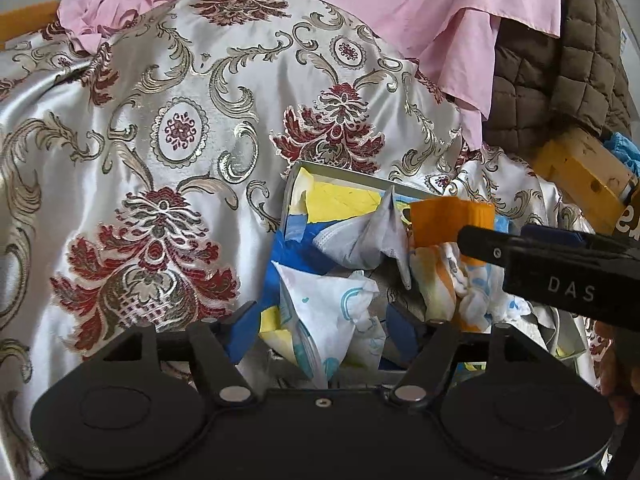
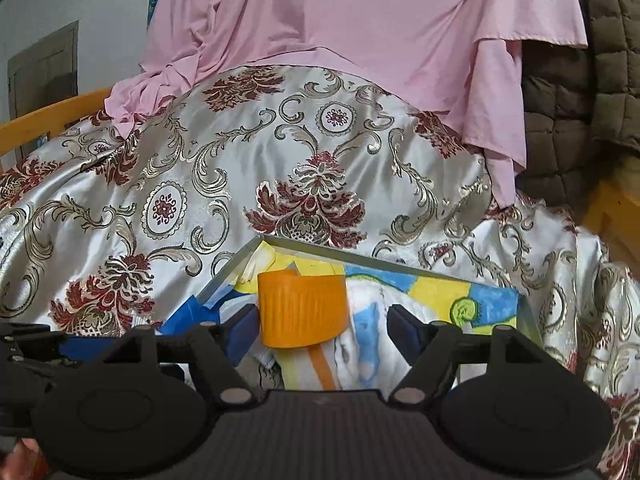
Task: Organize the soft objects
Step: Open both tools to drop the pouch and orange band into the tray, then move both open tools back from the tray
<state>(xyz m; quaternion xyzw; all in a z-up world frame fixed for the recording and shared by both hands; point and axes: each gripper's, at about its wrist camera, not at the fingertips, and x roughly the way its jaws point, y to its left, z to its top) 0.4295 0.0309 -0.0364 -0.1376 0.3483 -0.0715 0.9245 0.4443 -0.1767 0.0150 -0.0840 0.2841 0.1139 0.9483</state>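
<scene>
Orange cloth point(image 2: 302, 310) hangs between wide-open right tongs point(image 2: 322, 322), over box point(image 2: 400, 261); left tongs point(image 1: 320, 330) open, empty.

We see a silver-white satin cloth point(image 1: 168, 92) point(image 2: 224, 184) patterned with dark red flower clusters, gold-beige scrolls and oval medallions. Far beyond it hangs a plain pale pink cloth point(image 1: 360, 4) point(image 2: 360, 20), and at the far right a brown quilted cover point(image 1: 560, 72) point(image 2: 592, 60) stitched in squares. A grey-rimmed box point(image 1: 344, 175) point(image 2: 340, 250) near us has a lining painted in yellow and blue, with a green swirl at its right. In it lie white cloths point(image 1: 328, 312) point(image 2: 372, 320) printed in light blue and orange. An orange ribbed piece point(image 1: 448, 220) point(image 2: 302, 310) stands out among them. The wooden rails point(image 1: 580, 172) point(image 2: 52, 120) are yellow-orange. Our left gripper point(image 1: 324, 320) and right gripper point(image 2: 324, 324) are black with dark blue pads point(image 1: 240, 328) point(image 2: 242, 332).
</scene>
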